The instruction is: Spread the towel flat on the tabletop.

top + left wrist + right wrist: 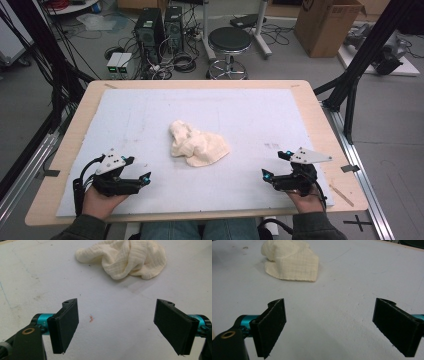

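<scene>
A crumpled cream cloth [196,144] lies bunched near the middle of the white mat [150,110]. My left gripper [140,173] rests low at the front left, held by a hand, jaws spread wide with nothing between them. The right gripper [276,165] sits at the front right, also open and empty. In the left gripper view the cloth [127,258] lies ahead beyond the gripper [116,325], well apart from it. Seen from the right gripper view, the cloth [290,262] is ahead to the upper left of the gripper [329,326].
The mat covers a wooden table [315,115]. Beyond the far edge stand a black stool [229,42], computer towers [157,30] with tangled cables, and a cardboard box [327,22]. Black frame struts [357,75] rise at the right side.
</scene>
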### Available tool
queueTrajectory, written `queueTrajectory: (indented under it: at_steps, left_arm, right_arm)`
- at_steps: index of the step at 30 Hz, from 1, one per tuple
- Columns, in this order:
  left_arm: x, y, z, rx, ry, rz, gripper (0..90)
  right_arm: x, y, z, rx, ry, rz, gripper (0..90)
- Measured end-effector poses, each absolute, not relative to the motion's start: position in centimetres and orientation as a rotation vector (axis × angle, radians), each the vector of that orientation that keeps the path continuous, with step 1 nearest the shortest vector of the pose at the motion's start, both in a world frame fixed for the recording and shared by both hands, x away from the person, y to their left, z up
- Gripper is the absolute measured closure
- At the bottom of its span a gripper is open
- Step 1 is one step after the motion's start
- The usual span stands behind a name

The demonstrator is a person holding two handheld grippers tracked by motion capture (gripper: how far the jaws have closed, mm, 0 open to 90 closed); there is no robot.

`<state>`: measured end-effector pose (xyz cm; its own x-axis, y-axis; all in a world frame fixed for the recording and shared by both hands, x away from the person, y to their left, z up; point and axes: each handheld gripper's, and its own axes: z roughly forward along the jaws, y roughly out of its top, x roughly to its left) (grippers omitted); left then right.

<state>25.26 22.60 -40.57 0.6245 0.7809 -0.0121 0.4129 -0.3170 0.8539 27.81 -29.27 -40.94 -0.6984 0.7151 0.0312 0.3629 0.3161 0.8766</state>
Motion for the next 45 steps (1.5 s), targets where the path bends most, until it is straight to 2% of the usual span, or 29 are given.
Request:
queueTrajectory:
  at_steps: [14,45]
  left_arm:
    - [25.4,22.8,-40.6,1.926,0.958,0.52,20.5]
    - [25.5,23.2,-40.5,1.906,0.962,0.53,20.4]
  right_arm:
    - [28.9,-28.6,-40.2,0.963,2.261,1.389,10.9]
    - [35.7,-20.3,-36.9,0.835,2.463,1.372,11.0]
